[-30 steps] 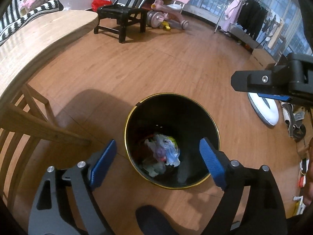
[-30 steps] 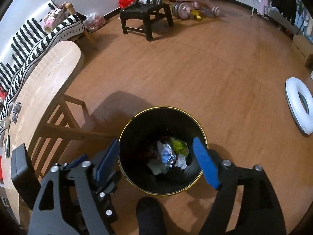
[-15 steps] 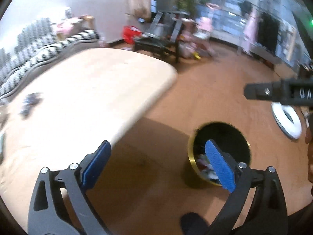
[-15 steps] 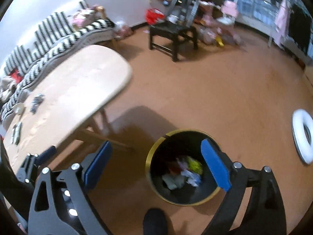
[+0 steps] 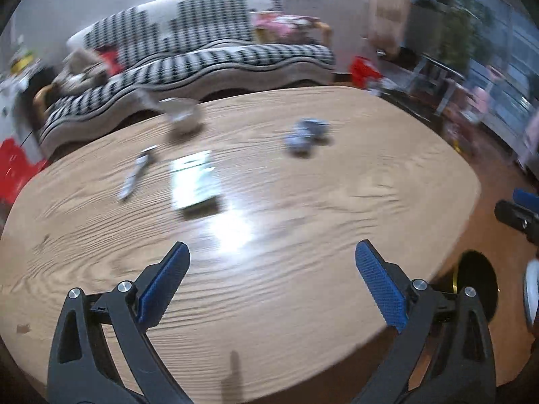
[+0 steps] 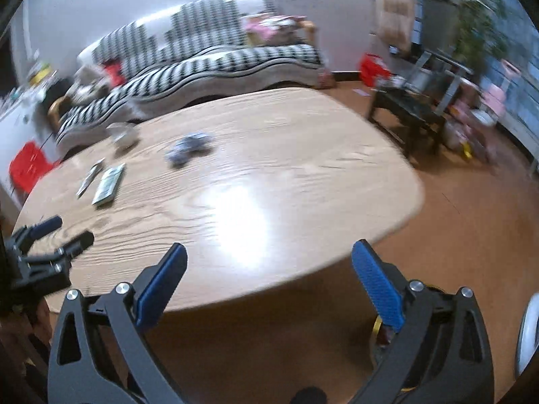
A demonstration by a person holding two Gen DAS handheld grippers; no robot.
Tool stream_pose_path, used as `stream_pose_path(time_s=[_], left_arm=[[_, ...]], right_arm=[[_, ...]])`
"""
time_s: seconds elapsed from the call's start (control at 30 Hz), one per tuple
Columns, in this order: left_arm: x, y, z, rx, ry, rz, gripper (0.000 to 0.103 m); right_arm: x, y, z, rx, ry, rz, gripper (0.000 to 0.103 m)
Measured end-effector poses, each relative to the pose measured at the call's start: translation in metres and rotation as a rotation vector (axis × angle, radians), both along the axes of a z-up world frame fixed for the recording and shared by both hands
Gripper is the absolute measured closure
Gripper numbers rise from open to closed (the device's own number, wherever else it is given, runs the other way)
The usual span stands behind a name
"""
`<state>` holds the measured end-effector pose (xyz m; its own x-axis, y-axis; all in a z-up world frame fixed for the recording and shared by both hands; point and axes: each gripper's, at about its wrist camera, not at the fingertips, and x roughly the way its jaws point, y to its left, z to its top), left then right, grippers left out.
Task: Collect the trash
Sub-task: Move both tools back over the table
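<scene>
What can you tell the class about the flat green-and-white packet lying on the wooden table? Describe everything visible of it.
The green-and-white packet is a flat, rectangular item, seemingly paper or thin card, pale with green markings blurred beyond reading. It lies flat on the wooden table, towards its far left part, beside a slim silvery wrapper but apart from it. Nothing rests on it, and neither hand-held gripper touches it.

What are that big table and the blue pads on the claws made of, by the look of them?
The table looks like light wood or wood veneer: wavy grain lines, and a glossy finish that throws back a bright glare. The blue pads seem to be rubbery or textured plastic, with a fine ribbed pattern; the blur leaves it open.
</scene>
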<state>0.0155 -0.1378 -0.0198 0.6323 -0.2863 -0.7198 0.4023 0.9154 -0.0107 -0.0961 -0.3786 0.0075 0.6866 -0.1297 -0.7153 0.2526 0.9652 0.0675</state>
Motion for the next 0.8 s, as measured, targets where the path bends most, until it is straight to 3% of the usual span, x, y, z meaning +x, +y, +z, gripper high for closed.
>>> stream_pose_path(time_s=[0.13,0.37,0.6,0.8], left_arm=[[0.014,0.043,0.002,0.004,0.001,0.058,0.007],[0.026,0.077,0.000,-0.022,0.031,0.102,0.007],[0.047,0.073,-0.010,-0.038,0.069,0.124,0.007],[0.083,0.055,-0.032,-0.108,0.161,0.173,0.007]], right_arm=[[0.029,0.046,0.000,-0.019,-0.002,0.094,0.008],[0.065,0.090,-0.007,-0.028,0.009,0.167,0.008],[0.087,0.095,-0.024,-0.049,0.039,0.177,0.008],[0.126,0.087,-0.038,-0.041,0.060,0.146,0.008]])
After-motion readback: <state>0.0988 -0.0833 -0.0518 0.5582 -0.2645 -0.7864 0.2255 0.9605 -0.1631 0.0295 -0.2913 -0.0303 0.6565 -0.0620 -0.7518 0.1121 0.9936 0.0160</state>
